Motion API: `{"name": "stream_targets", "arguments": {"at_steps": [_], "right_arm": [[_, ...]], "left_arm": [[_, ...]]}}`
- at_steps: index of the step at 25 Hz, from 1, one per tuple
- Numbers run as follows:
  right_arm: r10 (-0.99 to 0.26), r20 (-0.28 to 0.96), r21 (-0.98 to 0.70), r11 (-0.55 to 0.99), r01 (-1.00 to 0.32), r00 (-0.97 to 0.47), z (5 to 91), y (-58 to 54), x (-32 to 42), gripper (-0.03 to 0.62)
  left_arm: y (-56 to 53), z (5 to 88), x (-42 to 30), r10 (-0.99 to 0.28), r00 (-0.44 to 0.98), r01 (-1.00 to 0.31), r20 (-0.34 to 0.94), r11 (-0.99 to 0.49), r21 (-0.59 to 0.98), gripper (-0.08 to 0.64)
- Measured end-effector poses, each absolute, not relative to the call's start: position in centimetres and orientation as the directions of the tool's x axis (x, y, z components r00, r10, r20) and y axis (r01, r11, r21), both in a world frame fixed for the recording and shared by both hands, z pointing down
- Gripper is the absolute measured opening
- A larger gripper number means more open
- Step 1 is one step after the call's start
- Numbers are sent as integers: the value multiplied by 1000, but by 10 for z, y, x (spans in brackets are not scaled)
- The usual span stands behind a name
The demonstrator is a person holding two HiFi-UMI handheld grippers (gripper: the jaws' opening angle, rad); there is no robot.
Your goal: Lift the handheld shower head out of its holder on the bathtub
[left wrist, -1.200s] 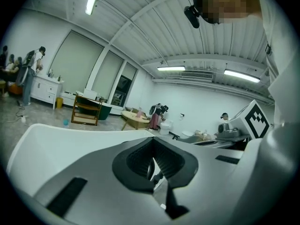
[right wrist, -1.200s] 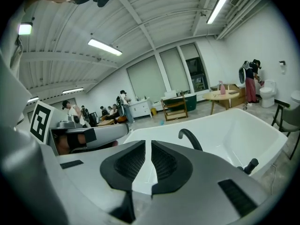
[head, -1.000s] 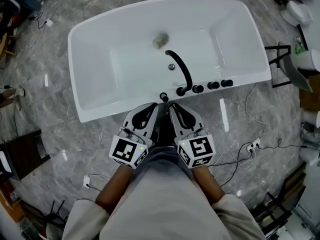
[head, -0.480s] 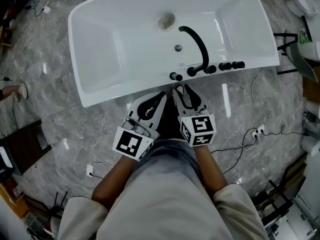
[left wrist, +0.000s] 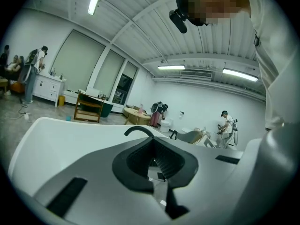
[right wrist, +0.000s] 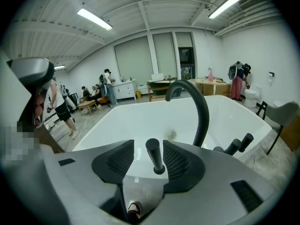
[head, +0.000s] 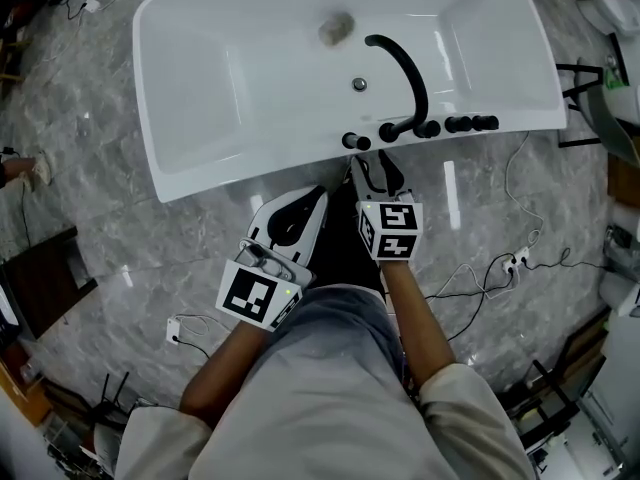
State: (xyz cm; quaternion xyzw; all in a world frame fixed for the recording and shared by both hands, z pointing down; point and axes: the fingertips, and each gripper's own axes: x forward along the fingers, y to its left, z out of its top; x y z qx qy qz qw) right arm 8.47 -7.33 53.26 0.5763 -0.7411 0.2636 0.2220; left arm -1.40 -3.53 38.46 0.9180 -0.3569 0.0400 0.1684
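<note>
Grey marble floor point(head: 100, 223) under white bathtub point(head: 200, 88), with trailing cables point(head: 470, 268)

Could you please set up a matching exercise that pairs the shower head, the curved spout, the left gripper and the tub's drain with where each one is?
Things:
1. handheld shower head
2. curved spout
3. left gripper
4. drain

Places:
A. over the floor, short of the bathtub
B. on the tub's bottom
C. upright between the jaws of the right gripper
D. arching from the rim over the basin

Pairs: 1-C, 2-D, 3-A, 4-B. The right gripper's jaws are opening, and their pads do not press on the shower head.
</note>
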Motion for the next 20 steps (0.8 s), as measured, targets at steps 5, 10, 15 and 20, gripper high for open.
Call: {"name": "stream_targets", "arguments": {"at_steps": [5, 10, 15, 20], "right_arm": [[-700, 670, -127, 220, -967, -247, 562, -76, 79, 190], [-673, 695, -124, 235, -964, -254, 587, -81, 79, 190], [-651, 718, -113, 239, -964, -246, 610, -87, 79, 190], [-644, 734, -76, 240, -968, -217, 636, -92, 79, 189]], "left_arm": [[-32, 392, -15, -639, 739, -673, 214, -679, 295, 5], [-32, 401, -10, -645, 727, -685, 233, -663, 303, 5], [-33, 412, -13, -652, 715, -698, 252, -644, 313, 5], [-31, 422, -19, -648, 705, -708, 287, -628, 321, 5]]}}
